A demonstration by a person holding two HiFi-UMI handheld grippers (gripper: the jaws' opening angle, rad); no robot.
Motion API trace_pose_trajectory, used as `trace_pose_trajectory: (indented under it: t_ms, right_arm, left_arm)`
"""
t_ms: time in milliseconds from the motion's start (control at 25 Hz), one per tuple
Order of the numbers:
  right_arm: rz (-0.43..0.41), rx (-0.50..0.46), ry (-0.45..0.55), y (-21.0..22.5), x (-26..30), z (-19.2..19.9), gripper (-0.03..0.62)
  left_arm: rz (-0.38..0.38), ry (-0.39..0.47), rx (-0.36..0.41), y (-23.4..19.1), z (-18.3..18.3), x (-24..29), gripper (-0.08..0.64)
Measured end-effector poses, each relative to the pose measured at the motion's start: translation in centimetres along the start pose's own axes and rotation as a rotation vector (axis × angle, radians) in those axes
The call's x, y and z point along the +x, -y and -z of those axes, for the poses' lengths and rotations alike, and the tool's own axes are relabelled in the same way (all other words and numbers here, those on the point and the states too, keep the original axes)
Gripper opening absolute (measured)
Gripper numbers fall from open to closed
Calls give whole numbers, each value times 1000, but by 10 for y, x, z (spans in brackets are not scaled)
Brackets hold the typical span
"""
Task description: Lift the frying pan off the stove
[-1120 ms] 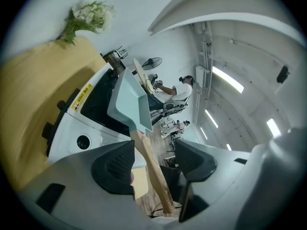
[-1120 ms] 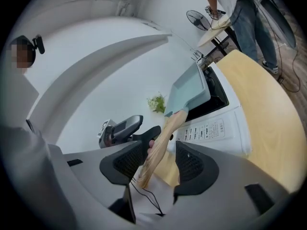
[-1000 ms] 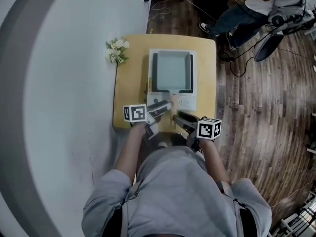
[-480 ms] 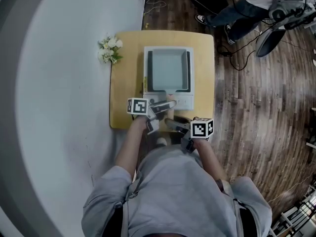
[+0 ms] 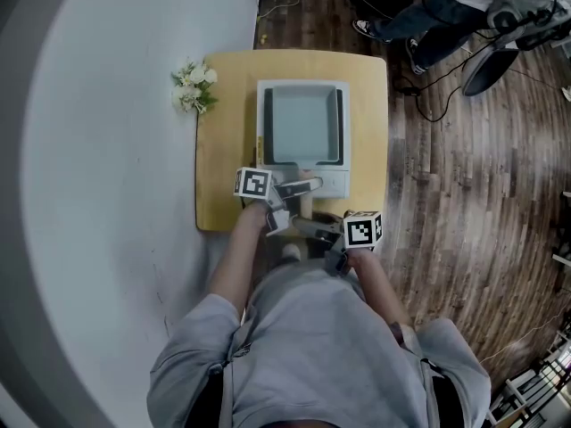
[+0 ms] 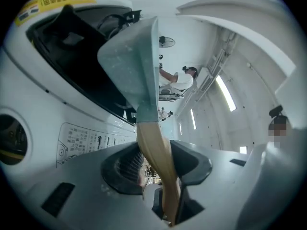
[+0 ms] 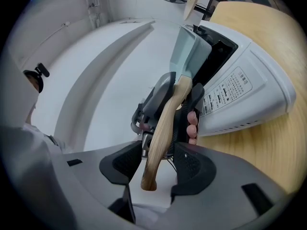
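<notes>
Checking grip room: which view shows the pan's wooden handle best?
Right gripper view: almost the whole wooden handle, pan to tip. Left gripper view shows only a close stretch; head view, a small sliver.

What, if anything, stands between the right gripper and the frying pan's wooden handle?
Nothing visible: the end of the handle already lies between the open jaws of the right gripper. The left gripper, whose jaws have just been closing, grips it further up.

bench [image 5: 227, 150]: yellow wooden top, rounded corners, stands on dark plank floor [image 5: 446, 168] | stove [image 5: 332, 183]: white, directly on bench, nearer its right edge | flowers [image 5: 192, 87]: small white bunch at bench's far-left corner, left of stove, apart from it
</notes>
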State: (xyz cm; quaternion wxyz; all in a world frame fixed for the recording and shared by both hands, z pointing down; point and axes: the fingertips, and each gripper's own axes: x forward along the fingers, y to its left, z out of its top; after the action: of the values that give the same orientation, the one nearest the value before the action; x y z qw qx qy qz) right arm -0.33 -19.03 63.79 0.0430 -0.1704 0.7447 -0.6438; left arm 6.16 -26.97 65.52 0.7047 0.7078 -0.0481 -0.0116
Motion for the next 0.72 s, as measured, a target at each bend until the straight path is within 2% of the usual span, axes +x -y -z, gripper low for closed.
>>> trace_pose_trajectory:
  t_ms: [80,200,280,600,720]
  right_arm:
    - [-19,17,3,-2,1,0,189]
    - [-29,55,15,1,1,-2,121]
    - [-43,75,13,1,1,-1,112]
    - [-53,71,2,2,2,0,109]
    - [-50,63,0,2,0,0,109]
  left_arm:
    - [9,-2,-8,0,0,0,156]
    - [26,6,-51,0,2,1,150]
    - [36,14,-79,1,3,1,147]
    - [15,-5,-32,0,3,1,155]
    - [-16,-8,10,0,2,2,149]
